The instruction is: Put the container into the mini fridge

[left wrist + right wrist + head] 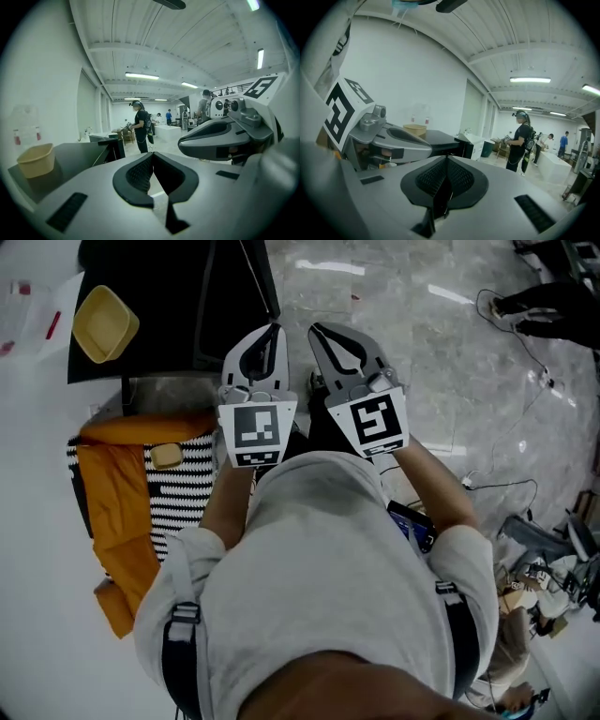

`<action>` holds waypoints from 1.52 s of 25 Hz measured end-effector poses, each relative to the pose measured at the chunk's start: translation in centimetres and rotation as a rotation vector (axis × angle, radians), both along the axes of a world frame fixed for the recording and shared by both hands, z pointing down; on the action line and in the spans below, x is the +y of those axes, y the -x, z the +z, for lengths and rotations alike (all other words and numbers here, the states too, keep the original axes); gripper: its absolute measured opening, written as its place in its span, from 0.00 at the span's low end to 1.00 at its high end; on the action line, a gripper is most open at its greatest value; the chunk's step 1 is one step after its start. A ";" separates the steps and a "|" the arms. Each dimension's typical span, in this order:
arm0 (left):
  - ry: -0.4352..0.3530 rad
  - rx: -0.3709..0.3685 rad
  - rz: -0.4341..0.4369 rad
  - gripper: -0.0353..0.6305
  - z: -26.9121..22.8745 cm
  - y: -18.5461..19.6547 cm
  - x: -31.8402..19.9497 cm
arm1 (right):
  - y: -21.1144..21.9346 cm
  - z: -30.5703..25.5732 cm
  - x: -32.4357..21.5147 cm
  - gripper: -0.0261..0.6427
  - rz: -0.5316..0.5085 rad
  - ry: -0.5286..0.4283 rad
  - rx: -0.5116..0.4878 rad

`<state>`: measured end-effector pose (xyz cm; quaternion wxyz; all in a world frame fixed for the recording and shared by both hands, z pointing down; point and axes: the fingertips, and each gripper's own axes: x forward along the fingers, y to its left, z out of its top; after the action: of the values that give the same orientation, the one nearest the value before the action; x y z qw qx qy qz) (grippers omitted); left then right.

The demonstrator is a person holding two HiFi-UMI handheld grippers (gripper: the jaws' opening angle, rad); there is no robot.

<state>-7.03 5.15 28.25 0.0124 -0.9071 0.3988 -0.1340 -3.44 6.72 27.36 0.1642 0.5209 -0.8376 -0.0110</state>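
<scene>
Close against the person's chest, both grippers wait with nothing in them
Left gripper (268,334) and right gripper (323,334) sit side by side, and each one's fingers (136,176) are pressed together on nothing, which looks like a rest pose before any reach. The beige container (103,322) stands well apart at upper left on the flat top of a black cabinet (169,324), probably the mini fridge, so it is not yet picked up; an orange and striped cloth (112,493) lies nearer the person

1. Bright, even light comes from the ceiling strip lamps (141,75).
2. White glare streaks lie on the glossy floor (412,352).
3. Both gripper views bend strongly, with black corners.
</scene>
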 end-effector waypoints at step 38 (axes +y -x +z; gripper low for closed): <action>-0.117 -0.671 -0.587 0.08 -3.4 22.9 -10.7 | 17.3 -2.7 -14.9 0.10 -0.747 0.019 -0.068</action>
<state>-29.98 -5.56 24.82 0.1538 -0.6597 0.6199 -0.3960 -20.76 -8.14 24.66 0.1256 0.1780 -0.9749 -0.0453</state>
